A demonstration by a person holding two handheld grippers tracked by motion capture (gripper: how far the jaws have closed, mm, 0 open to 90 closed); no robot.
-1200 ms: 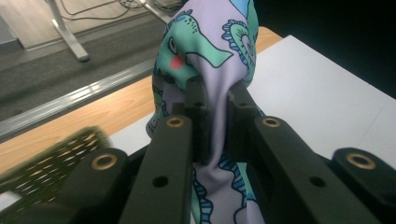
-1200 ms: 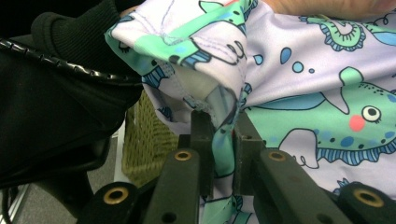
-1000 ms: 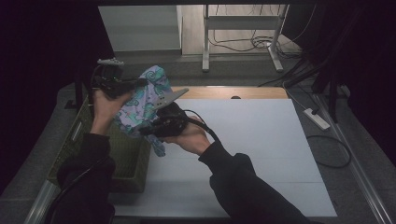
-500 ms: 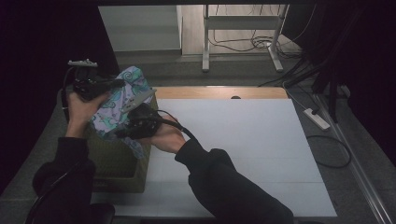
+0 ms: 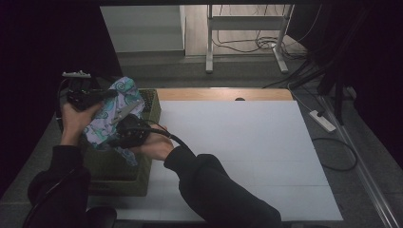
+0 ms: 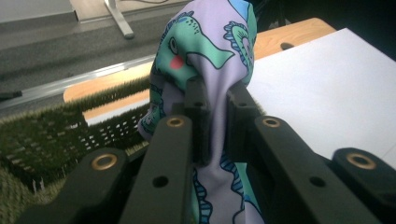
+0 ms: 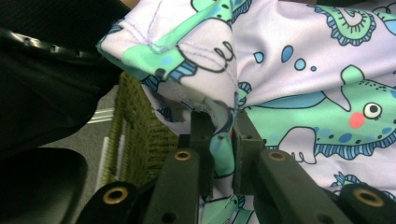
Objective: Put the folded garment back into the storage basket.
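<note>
Two grippers, one printed cloth, over the basket.
Smooth lilac cloth (image 5: 111, 116) with green cartoon print hangs bunched above the olive slatted basket (image 5: 119, 178) at the white desk's (image 5: 237, 156) left edge. Left gripper (image 6: 215, 100) fingers clamped on a fold; right gripper (image 7: 220, 122) fingers clamped on a stitched hem, lower down.

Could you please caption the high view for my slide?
Both grippers, left and right, hold a patterned cloth above an olive basket at the table's edge.
</note>
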